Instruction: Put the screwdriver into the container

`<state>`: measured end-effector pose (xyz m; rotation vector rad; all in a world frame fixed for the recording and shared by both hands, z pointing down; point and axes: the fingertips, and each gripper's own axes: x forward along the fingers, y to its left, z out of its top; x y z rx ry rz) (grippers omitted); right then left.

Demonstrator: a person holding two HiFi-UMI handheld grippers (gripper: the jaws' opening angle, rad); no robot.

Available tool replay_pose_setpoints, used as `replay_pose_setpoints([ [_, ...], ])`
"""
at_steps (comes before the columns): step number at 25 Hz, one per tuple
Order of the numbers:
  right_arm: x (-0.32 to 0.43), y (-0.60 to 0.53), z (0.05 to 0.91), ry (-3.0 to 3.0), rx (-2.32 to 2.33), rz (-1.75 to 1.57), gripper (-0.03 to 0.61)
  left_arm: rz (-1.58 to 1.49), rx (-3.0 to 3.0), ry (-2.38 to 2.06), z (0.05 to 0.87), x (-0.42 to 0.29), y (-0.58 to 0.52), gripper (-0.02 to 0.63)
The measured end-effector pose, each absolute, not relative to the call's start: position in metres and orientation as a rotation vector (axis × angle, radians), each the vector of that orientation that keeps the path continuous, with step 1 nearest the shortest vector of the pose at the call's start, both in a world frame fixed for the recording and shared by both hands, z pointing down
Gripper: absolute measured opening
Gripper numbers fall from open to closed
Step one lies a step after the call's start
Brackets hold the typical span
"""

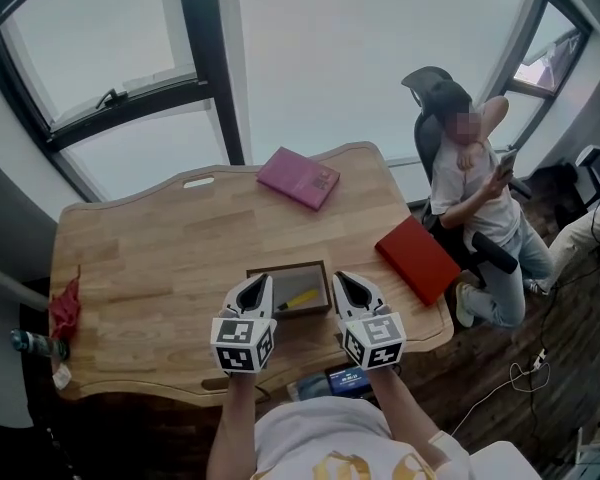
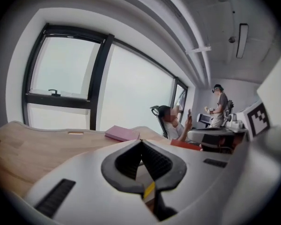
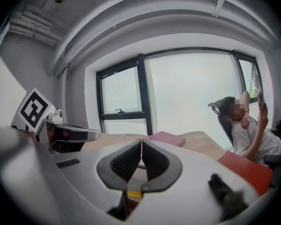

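Observation:
A shallow brown container point(image 1: 286, 267) sits on the wooden table point(image 1: 150, 258) near its front edge. Inside it lies the screwdriver point(image 1: 301, 298), its yellow handle showing. My left gripper point(image 1: 265, 279) hovers at the container's left side and my right gripper point(image 1: 337, 276) at its right side, both pointing away from me. Each is shut with nothing between its fingers. In the left gripper view the jaws point(image 2: 141, 141) meet at a point; in the right gripper view the jaws point(image 3: 141, 140) also touch. A yellow bit shows low in the gap behind each pair.
A pink book point(image 1: 298, 177) lies at the table's far side and a red book point(image 1: 417, 258) at its right edge. A red cloth point(image 1: 65, 308) and a bottle point(image 1: 35, 344) are at the left edge. A person point(image 1: 475, 193) sits in a chair to the right.

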<state>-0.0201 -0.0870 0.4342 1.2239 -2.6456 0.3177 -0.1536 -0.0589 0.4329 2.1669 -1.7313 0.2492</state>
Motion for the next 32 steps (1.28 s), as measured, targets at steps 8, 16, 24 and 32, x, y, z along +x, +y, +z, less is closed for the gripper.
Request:
replay_pose_setpoints([
  [8,-0.009,-0.080,0.423,-2.666,1.295,0.346,0.032,0.267,2.213,-1.804,0.423,-0.147,-0.047,0.012],
  [16,-0.003,-0.075,0.423,-2.665,1.298,0.331,0.032,0.225,2.175,-1.838,0.417,-0.156,-0.041,0.012],
  [24,0.002,-0.070,0.425,-2.659,1.295,0.332,0.032,0.283,2.175,-1.865,0.421,-0.156,-0.036,0.012],
  [32,0.014,-0.071,0.431,-2.636,1.325,0.347,0.032,0.220,2.154,-1.783,0.426,-0.147,-0.039,0.012],
])
